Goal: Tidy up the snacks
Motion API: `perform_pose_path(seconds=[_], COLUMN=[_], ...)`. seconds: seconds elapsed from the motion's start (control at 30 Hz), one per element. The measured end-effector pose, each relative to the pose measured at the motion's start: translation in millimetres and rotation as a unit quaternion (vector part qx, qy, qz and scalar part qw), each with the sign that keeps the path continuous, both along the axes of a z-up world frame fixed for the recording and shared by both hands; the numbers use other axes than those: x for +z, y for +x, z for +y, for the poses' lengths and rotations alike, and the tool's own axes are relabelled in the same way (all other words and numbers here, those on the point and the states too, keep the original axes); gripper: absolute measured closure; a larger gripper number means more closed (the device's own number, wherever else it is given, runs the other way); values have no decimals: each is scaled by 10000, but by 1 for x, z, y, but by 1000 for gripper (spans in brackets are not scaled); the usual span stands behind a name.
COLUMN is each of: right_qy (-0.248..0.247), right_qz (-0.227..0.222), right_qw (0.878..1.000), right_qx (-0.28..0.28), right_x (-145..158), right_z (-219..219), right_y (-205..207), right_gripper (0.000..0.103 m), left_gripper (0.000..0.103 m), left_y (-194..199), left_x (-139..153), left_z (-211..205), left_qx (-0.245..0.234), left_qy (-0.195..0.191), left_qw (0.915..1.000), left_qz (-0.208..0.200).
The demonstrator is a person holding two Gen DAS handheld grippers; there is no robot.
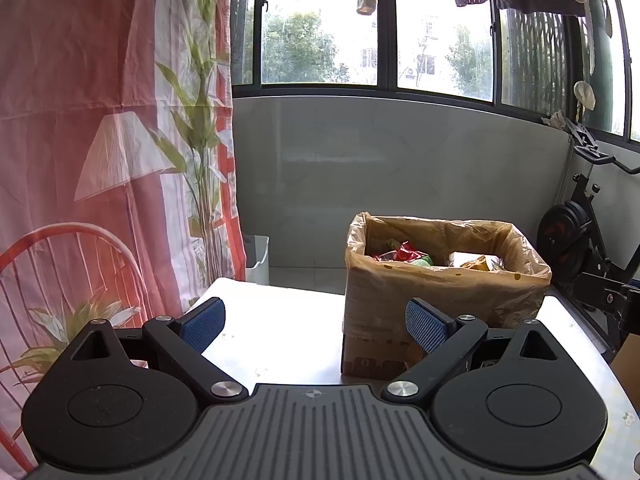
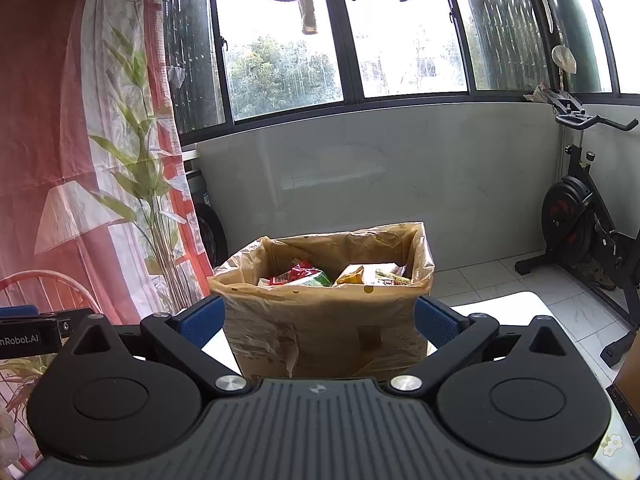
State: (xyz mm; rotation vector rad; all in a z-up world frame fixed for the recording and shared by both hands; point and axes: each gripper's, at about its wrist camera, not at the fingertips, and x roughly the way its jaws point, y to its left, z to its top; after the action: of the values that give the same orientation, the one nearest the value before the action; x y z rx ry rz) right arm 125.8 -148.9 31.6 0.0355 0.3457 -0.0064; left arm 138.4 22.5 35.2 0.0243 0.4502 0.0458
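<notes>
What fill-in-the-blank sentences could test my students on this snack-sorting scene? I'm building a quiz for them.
1. The snack packets lie inside a cardboard box lined with a translucent brown plastic ____.
2. The box stands on a white ____.
3. The left gripper and right gripper both have their blue-padded jaws ____.
4. By the wall on the right stands a black exercise ____.

Missing words: bag; table; open; bike
</notes>
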Motion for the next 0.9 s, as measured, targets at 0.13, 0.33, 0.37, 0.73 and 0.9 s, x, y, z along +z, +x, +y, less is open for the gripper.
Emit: perform_pose_path(seconds=[0.13, 0.33, 0.37, 0.73, 0.9], right_qy=[23, 50, 53, 48, 50], right_qz=[-9, -40, -45, -48, -40], right_qw=[10000, 10000, 10000, 10000, 10000], right_qx=[-9, -4, -4, -6, 0], right_x=[0, 0, 0, 0, 1], right_z=[-2, -2, -2, -1, -1], right_y=[0, -2, -2, -2, -2], right_gripper=[0, 0, 0, 0, 0], left_gripper=[5, 5, 5, 5, 5], left_y=[0, 1, 1, 1, 2], left_x=[-1, -1, -1, -3, -4], left_z=[-1, 1, 1, 1, 1], left_qx=[-15, 0, 1, -5, -20], left_qy=[24, 17, 14, 9, 11], left_qw=[10000, 10000, 10000, 10000, 10000], left_qz=[-4, -5, -6, 9, 7])
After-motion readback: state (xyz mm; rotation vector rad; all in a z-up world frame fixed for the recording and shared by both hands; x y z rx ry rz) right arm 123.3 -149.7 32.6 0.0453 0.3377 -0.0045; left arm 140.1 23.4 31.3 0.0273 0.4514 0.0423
